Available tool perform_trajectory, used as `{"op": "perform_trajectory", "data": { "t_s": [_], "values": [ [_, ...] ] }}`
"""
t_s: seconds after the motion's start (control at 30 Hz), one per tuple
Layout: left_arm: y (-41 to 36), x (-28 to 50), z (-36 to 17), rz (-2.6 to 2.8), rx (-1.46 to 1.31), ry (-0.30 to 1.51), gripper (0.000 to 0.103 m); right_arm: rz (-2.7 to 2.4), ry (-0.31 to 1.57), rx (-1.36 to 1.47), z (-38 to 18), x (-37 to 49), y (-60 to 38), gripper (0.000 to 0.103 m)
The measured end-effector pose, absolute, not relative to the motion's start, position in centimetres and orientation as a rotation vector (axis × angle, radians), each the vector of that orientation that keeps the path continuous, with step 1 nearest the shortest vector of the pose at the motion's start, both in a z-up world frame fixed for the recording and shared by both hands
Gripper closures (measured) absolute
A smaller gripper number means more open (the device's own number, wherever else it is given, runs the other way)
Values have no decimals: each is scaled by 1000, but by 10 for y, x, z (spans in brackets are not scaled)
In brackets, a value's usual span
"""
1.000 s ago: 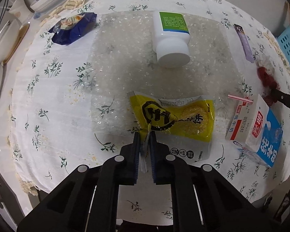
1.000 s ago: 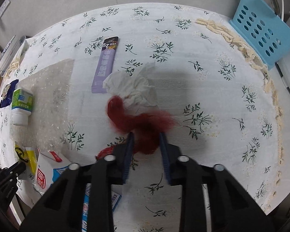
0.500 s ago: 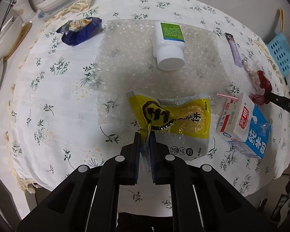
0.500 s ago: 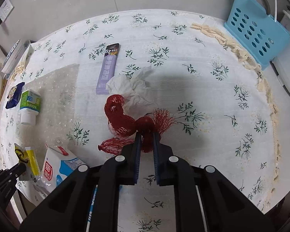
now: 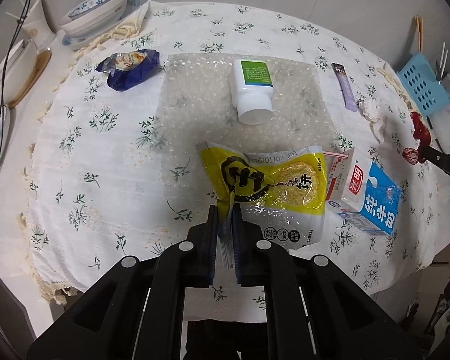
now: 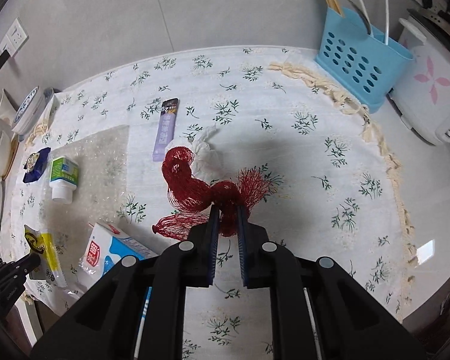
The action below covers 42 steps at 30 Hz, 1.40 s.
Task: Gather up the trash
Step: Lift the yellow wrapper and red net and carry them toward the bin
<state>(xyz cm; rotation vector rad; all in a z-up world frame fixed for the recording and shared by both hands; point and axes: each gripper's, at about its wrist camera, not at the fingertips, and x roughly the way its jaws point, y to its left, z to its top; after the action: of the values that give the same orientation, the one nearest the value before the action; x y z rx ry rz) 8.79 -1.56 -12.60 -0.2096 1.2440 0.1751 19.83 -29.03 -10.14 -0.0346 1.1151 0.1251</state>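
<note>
My left gripper [image 5: 224,210] is shut on the corner of a yellow snack wrapper [image 5: 273,180] and holds it above the table. My right gripper [image 6: 226,210] is shut on a red mesh net [image 6: 192,180] and lifts it over the cloth; the net also shows at the right edge of the left wrist view [image 5: 418,138]. Lying on the flowered tablecloth [image 5: 105,156] are a milk carton [image 5: 366,192], a white bottle [image 5: 252,90] on bubble wrap [image 5: 195,96], a blue wrapper [image 5: 129,72], a purple sachet [image 6: 165,133] and a crumpled tissue [image 6: 205,150].
Bowls and plates [image 5: 96,9] stand at the far left of the table. A blue utensil basket [image 6: 363,57] and a white appliance [image 6: 426,96] stand at the right. The table's front edge is close below both grippers.
My right gripper closed on the red net and raised it off the cloth. My left gripper pulled back and up with the yellow wrapper in it.
</note>
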Motion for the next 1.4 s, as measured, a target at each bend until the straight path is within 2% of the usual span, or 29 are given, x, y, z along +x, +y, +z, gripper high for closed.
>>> {"op": "perform_trajectory", "data": {
  "t_s": [1.03,1.4],
  "values": [
    [-8,36,-80,-9,-152,1158,95,170,965,16,-34,46,-246,92],
    [-21,-9,-84,26,-193,1170,95,269,968,-47,-47,7,-240,92]
  ]
}}
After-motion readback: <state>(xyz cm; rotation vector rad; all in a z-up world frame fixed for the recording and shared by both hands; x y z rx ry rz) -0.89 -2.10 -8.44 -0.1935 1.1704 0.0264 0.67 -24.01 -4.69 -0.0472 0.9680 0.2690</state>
